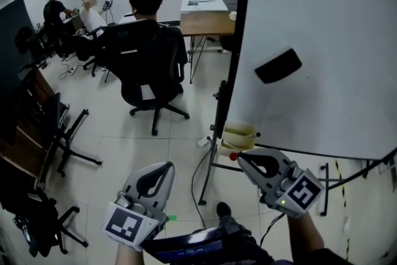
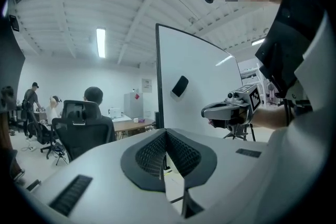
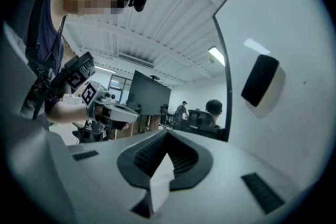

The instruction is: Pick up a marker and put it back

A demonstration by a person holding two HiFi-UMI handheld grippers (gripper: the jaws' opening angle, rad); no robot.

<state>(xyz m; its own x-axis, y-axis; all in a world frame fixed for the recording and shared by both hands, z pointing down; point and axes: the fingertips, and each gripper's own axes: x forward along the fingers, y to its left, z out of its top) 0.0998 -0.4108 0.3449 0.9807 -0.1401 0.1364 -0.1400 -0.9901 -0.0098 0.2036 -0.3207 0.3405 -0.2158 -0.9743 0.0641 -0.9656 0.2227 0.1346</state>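
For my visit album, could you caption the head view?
Both shut, the left gripper and right gripper are held near a whiteboard bearing a black eraser; a person sits beyond.

Left gripper (image 1: 166,167): jaws were together with nothing between them, held low and left of the whiteboard (image 1: 322,40).
Right gripper (image 1: 242,157): jaws were together and empty, tips just below the whiteboard's lower edge.
Pose: both pointed roughly level.
Right forearm (image 1: 307,236): bare, below the whiteboard.
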